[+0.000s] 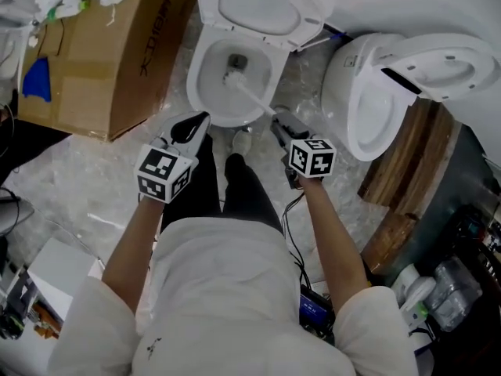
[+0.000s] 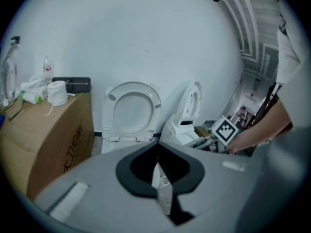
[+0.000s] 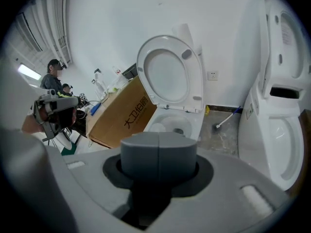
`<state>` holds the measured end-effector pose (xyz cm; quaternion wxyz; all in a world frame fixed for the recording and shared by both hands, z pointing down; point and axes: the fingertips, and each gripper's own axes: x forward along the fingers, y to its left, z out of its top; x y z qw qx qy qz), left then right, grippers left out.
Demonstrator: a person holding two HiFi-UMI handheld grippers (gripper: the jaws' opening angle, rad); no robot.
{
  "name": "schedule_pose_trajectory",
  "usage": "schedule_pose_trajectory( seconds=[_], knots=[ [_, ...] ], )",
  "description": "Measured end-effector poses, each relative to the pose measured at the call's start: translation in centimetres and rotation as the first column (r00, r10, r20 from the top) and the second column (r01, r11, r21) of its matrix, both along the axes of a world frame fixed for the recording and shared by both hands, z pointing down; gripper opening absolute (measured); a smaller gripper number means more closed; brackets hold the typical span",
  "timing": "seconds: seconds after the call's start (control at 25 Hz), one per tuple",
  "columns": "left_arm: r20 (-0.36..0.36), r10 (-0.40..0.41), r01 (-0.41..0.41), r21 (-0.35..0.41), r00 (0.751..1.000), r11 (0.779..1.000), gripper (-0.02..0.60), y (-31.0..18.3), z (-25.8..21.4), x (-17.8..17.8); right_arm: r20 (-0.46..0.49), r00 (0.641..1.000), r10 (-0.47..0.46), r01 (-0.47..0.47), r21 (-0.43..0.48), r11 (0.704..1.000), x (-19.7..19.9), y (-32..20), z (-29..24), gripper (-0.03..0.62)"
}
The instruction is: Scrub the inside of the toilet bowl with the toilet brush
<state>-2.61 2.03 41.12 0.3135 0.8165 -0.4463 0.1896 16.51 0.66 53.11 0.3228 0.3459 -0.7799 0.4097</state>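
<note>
Right gripper [image 1: 279, 122] is clamping the white handle of the toilet brush [image 1: 252, 95]. In the right gripper view its jaws are sitting together with only a seam between them, and they are hiding the handle. The brush head is sitting down inside the toilet bowl [image 1: 205, 84], at 12 o'clock from the person and close to the drain. The handle is slanting back toward 4 o'clock into the gripper tips. The lid [image 1: 262, 10] is standing up behind the bowl. Left gripper [image 1: 202, 120] is hovering just off the bowl's front rim at about 7 o'clock, jaws closed on nothing. A cardboard box [image 1: 117, 53] is sitting at 10 o'clock beside the toilet. A second toilet [image 1: 368, 108] is standing at 2 o'clock.
</note>
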Motion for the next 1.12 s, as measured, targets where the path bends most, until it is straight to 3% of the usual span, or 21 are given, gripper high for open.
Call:
schedule_pose_trajectory(
  seconds=[0.2, 0.36, 0.76, 1.12],
  knots=[
    [0.017, 0.003, -0.003, 0.049, 1.000, 0.999, -0.014, -0.9, -3.6, 1.6, 0.040, 0.999, -0.016, 0.015, 0.027, 1.000, 2.4, 1.4, -4.4, 0.146],
    [0.032, 0.028, -0.030, 0.077, 0.999, 0.997, -0.014, -0.4, -6.2, 3.4, 0.105, 0.994, 0.025, -0.030, 0.045, 0.999, 3.9, 2.1, -8.3, 0.146],
    [0.081, 0.019, -0.027, 0.105, 0.997, 0.994, -0.014, 3.6, -10.7, 4.9, 0.256, 0.967, 0.003, -0.035, 0.124, 0.992, 5.8, 2.7, -17.2, 0.146],
    [0.070, 0.030, -0.043, 0.186, 0.997, 0.982, -0.014, 4.5, -14.4, 4.8, 0.278, 0.960, -0.035, -0.021, 0.197, 0.980, 6.1, 3.5, -22.8, 0.146]
  ],
)
